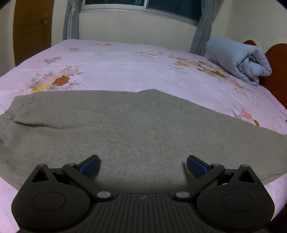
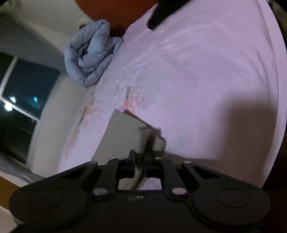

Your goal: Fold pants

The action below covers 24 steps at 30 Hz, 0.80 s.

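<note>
Grey pants point(image 1: 136, 125) lie spread flat across the pink floral bed sheet point(image 1: 125, 68) in the left wrist view. My left gripper point(image 1: 143, 167) hovers just above the cloth, jaws wide open with nothing between the blue pads point(image 1: 195, 165). In the right wrist view, my right gripper point(image 2: 140, 161) is shut on a folded grey end of the pants point(image 2: 125, 132). That end is lifted off the pink sheet point(image 2: 206, 75), and the picture is tilted and blurred.
A rolled light-blue quilt point(image 1: 240, 61) lies at the bed's far right by a brown headboard point(image 1: 276, 75); the quilt point(image 2: 91, 52) also shows in the right wrist view. A window with grey curtains point(image 1: 71, 19) is behind the bed. A dark object point(image 2: 161, 12) sits at the sheet's top edge.
</note>
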{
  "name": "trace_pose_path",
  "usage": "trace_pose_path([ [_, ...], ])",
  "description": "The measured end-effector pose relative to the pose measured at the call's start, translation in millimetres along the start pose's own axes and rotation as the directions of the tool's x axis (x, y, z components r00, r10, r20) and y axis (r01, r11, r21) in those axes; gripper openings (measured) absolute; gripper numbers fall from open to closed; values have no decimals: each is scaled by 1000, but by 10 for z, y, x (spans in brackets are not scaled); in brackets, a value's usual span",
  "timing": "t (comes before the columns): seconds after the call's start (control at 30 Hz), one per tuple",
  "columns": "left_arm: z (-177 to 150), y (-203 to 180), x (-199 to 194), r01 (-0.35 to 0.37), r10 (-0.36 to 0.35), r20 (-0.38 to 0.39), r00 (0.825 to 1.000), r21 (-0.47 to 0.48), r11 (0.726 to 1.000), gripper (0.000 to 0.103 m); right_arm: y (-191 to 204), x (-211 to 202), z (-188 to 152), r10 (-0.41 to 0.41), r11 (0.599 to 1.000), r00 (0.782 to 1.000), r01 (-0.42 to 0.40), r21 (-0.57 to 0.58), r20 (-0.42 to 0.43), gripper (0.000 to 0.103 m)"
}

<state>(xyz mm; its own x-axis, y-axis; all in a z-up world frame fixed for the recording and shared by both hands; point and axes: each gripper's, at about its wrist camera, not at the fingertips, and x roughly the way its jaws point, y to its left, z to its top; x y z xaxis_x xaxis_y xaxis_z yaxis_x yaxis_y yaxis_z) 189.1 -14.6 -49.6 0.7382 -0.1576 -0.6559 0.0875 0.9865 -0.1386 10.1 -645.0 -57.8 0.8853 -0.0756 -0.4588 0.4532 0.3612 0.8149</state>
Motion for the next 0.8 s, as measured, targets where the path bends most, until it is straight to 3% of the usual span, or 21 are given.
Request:
trace_pose_path([
  [0.07, -7, -9, -2, 0, 0, 2, 1000, 1, 1000, 103, -5, -134, 24, 25, 1000, 999, -25, 8, 45, 19],
  [0.13, -13, -17, -3, -3, 3, 1, 1000, -4, 1000, 103, -40, -193, 57, 15, 1000, 998, -17, 26, 58, 21],
  [0.23, -28, -31, 8, -1, 1, -2, 1000, -3, 1000, 103, -193, -124, 61, 42, 993, 999, -43, 109, 14, 24],
  [0.4, -57, -28, 5, 7, -7, -2, 1000, -2, 1000, 103, -260, 4, -18, 57, 993, 998, -57, 103, -3, 23],
  [0.5, -62, -37, 18, 3, -3, -7, 1000, 6, 1000, 103, -181, 53, -32, 57, 998, 998, -56, 36, -15, 24],
  [0.6, -51, -34, 48, -36, 36, -12, 999, 7, 999, 103, -17, 69, -47, 0, 997, 1000, -2, -79, -23, 15],
  [0.7, -31, -36, 33, -63, 63, -14, 998, 15, 998, 103, 53, 61, -43, -23, 992, 1000, 21, -122, -19, 10],
  [0.8, -39, -43, -42, 11, -12, -16, 1000, -29, 1000, 103, 124, 27, -58, -41, 986, 999, 40, -163, -7, 9],
])
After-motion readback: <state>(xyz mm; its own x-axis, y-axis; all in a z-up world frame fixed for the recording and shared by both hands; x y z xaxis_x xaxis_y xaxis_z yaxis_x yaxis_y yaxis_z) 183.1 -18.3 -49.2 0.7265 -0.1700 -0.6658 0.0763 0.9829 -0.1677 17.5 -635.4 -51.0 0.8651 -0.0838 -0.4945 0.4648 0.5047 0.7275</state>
